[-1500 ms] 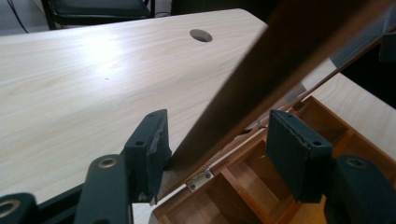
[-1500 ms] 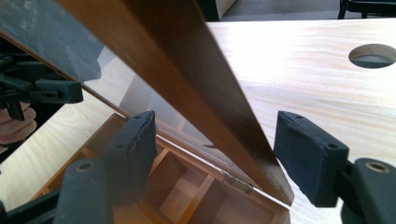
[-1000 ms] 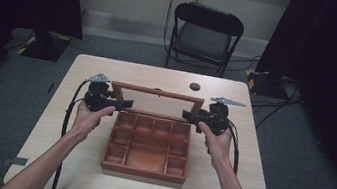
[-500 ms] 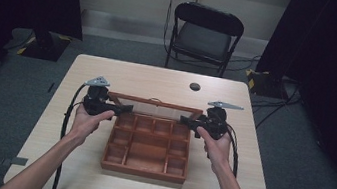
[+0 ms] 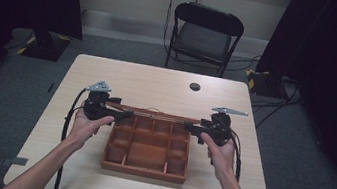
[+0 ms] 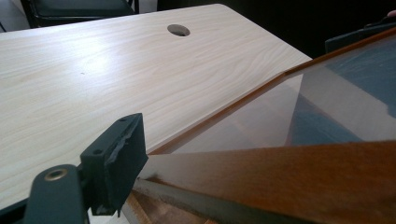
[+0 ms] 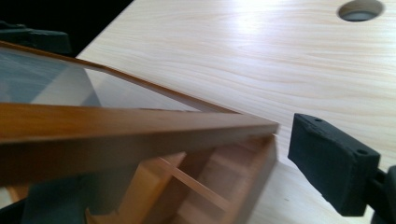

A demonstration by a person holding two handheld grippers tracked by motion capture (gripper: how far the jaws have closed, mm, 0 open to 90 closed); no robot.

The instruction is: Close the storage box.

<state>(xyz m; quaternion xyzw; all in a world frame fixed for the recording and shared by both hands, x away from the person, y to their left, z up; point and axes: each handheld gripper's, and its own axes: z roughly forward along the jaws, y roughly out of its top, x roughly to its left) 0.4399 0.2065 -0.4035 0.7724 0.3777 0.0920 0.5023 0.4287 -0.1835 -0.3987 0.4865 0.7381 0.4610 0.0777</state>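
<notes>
Two hand-held grippers are held at the far corners of a wooden box (image 5: 147,147) that rests near the middle of the pale worktop (image 5: 157,85). The box is divided into compartments, and its glass-paned lid (image 5: 153,113) is raised along the far edge, tilted low over the back row of compartments. Beyond the worktop a black folding chair (image 5: 205,34) is seen on the grey floor, and a round hole (image 5: 195,86) is cut in the worktop's far side.

The left hand-held gripper (image 5: 120,113) is set at the lid's left end; its jaws have just been opening, with the lid's wooden frame (image 6: 280,172) lying between them, and one pad (image 6: 122,163) is seen just beside the frame's edge rather than pressed on it. The right hand-held gripper (image 5: 191,125) is set at the lid's right end; its jaws have likewise been opening, and its pad (image 7: 327,158) is seen apart from the frame's corner (image 7: 261,126), so the lid is released there.
</notes>
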